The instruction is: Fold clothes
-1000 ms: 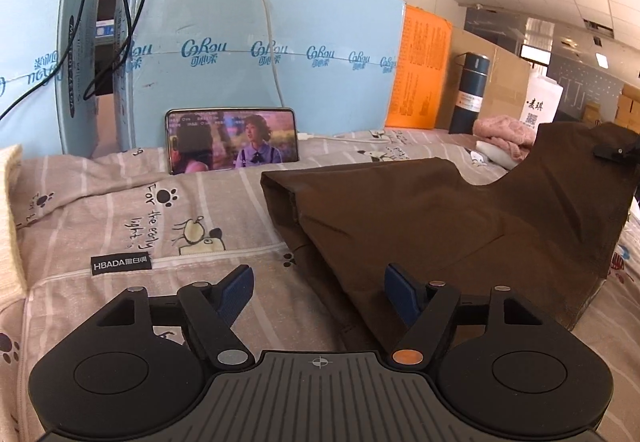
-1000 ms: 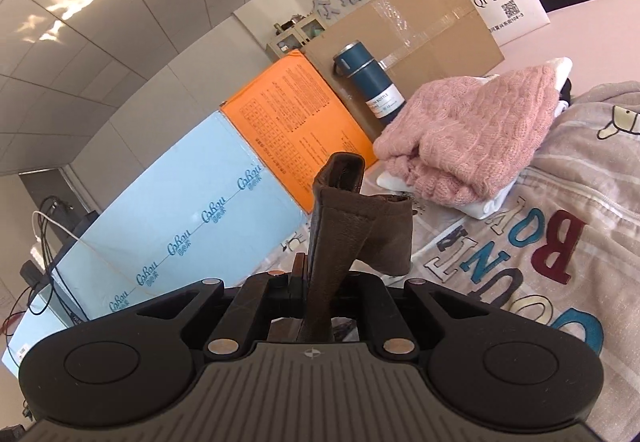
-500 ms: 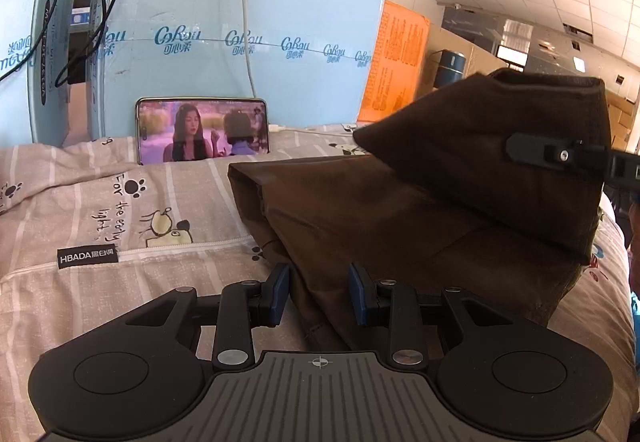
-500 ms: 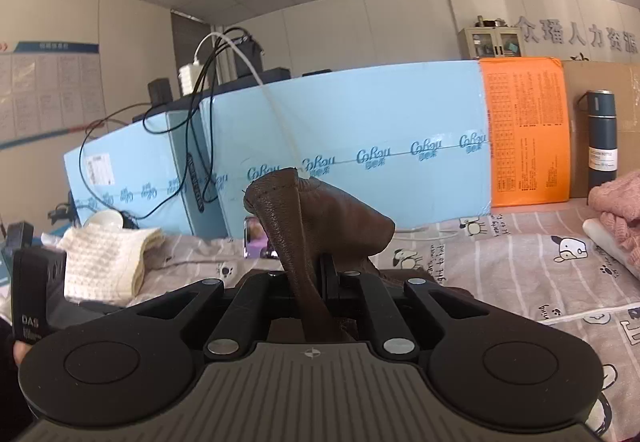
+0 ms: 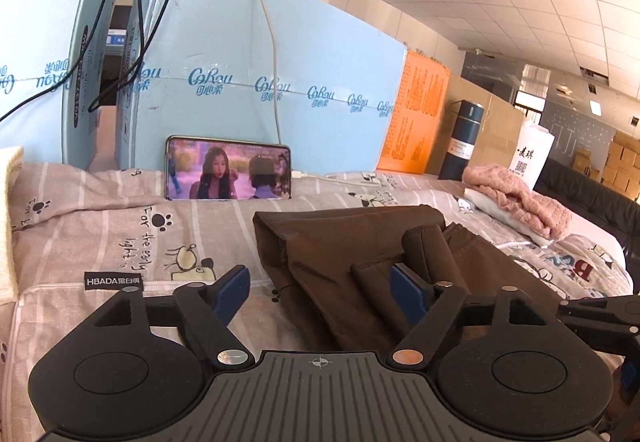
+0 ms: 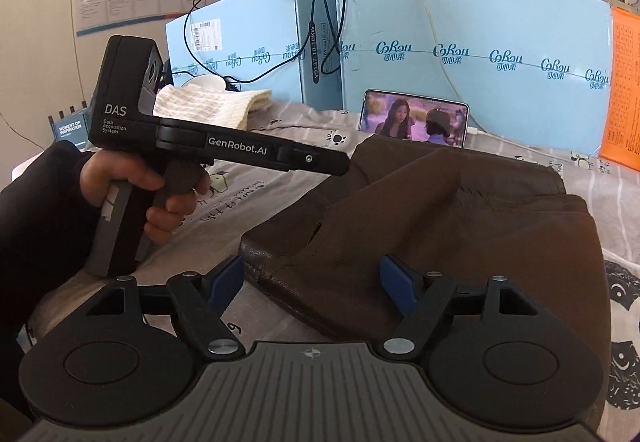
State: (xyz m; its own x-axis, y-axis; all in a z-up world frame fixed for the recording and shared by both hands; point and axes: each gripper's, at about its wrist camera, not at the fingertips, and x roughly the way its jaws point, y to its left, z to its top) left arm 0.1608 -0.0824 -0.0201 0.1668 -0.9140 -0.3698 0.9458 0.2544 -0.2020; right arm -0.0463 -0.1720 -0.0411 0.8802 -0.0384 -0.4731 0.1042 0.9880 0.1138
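Note:
A dark brown garment (image 5: 360,250) lies folded over on the striped cartoon bedsheet (image 5: 120,242); it also shows in the right wrist view (image 6: 460,210). My left gripper (image 5: 320,292) is open, its fingers apart just above the garment's near left edge, holding nothing. My right gripper (image 6: 312,284) is open and empty, its fingers straddling the garment's near folded corner. The left gripper's body shows in the right wrist view (image 6: 224,150), held in a hand over the garment's left side.
A phone (image 5: 228,173) playing video leans on blue foam boards (image 5: 240,82) at the back. A pink knit and white cloth (image 5: 516,202) lie at the right, by a dark flask (image 5: 462,140). A cream knit (image 6: 208,104) lies at the far left.
My right gripper has let go of the brown garment and opened; the lifted part now lies folded over on the bed. My left gripper has opened wider.

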